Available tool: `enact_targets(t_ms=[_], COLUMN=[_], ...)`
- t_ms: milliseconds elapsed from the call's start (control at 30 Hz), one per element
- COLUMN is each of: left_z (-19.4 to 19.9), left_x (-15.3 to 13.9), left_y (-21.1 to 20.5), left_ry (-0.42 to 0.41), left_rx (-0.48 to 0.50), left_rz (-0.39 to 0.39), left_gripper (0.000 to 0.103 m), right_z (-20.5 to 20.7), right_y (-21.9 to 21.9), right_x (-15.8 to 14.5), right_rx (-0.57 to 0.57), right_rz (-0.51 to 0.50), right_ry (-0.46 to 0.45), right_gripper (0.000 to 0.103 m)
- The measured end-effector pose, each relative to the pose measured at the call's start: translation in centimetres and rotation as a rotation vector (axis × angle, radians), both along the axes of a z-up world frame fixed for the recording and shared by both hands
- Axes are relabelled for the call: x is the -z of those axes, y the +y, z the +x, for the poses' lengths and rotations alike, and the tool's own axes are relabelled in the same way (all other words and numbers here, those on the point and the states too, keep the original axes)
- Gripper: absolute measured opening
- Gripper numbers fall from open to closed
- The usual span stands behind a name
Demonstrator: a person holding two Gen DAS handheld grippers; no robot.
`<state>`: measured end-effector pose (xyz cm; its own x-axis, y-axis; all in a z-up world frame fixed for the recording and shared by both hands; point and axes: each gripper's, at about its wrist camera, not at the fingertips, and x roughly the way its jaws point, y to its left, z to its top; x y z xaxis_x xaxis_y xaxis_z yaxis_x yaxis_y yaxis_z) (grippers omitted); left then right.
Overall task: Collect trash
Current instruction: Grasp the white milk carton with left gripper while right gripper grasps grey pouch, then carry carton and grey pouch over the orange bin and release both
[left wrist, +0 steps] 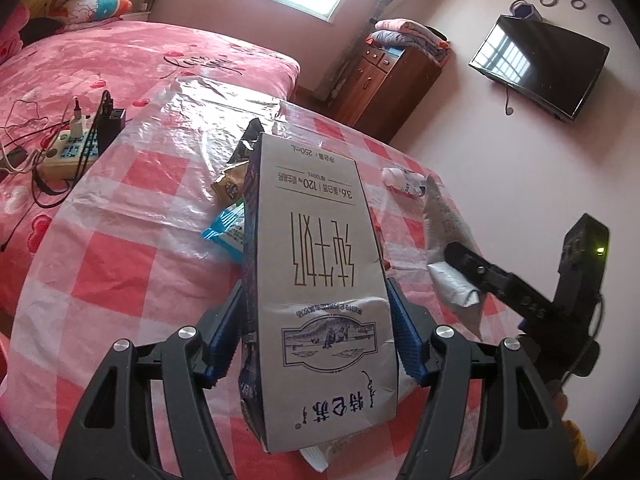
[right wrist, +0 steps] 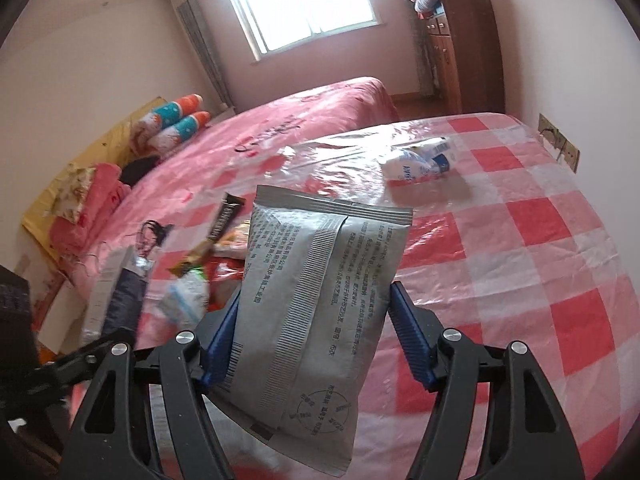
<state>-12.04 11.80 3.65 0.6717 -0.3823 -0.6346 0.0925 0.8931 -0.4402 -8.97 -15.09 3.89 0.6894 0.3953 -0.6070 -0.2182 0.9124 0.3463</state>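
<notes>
My left gripper (left wrist: 316, 316) is shut on a grey and blue 250 mL milk carton (left wrist: 320, 280), held above the checked table. My right gripper (right wrist: 316, 320) is shut on a silver foil snack bag (right wrist: 316, 312), also held up; the bag and the right gripper show in the left wrist view (left wrist: 448, 248). More trash lies on the table: several wrappers (left wrist: 228, 208), also in the right wrist view (right wrist: 208, 248), and a crumpled white and blue plastic bottle (right wrist: 420, 160), also in the left wrist view (left wrist: 404, 182).
The round table (right wrist: 520, 280) has a pink-checked plastic cover. A pink bed (left wrist: 120, 60) stands behind it, with a power strip and cables (left wrist: 68, 144). A wooden cabinet (left wrist: 384, 80) and a wall TV (left wrist: 540, 68) stand beyond.
</notes>
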Motion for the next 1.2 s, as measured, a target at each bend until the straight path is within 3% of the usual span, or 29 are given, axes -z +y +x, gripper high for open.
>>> enact_targets(t_ms=[233,567,900,1200], left_z=[-2.1,-7.2,-14.2,-19.6], left_x=[-0.3,0.2,2.8,6.2], left_y=[1.7,7.3,17.3,24.9], left_ry=[0.001,0.019,0.087,0.149], left_rx=[-0.039,-0.170,-0.430,-0.634], left_rz=[0.006,0.032,0.052,0.016], left_gripper=[0.067,0.067,0.067,0.067], right_z=[-2.4,-5.5,-8.9,-11.1], right_y=[2.4,10.0,22.0,32.3], right_x=[-1.6,-3.0,-3.9,-2.6], right_rx=[-0.102,-0.339,-0.640,-0.842], right_rz=[0.066,0.125,0.098,0.054], right_ry=[0.000,0.041,0.056,0.081], right_gripper=[0.070,0.070,0.070,0.070])
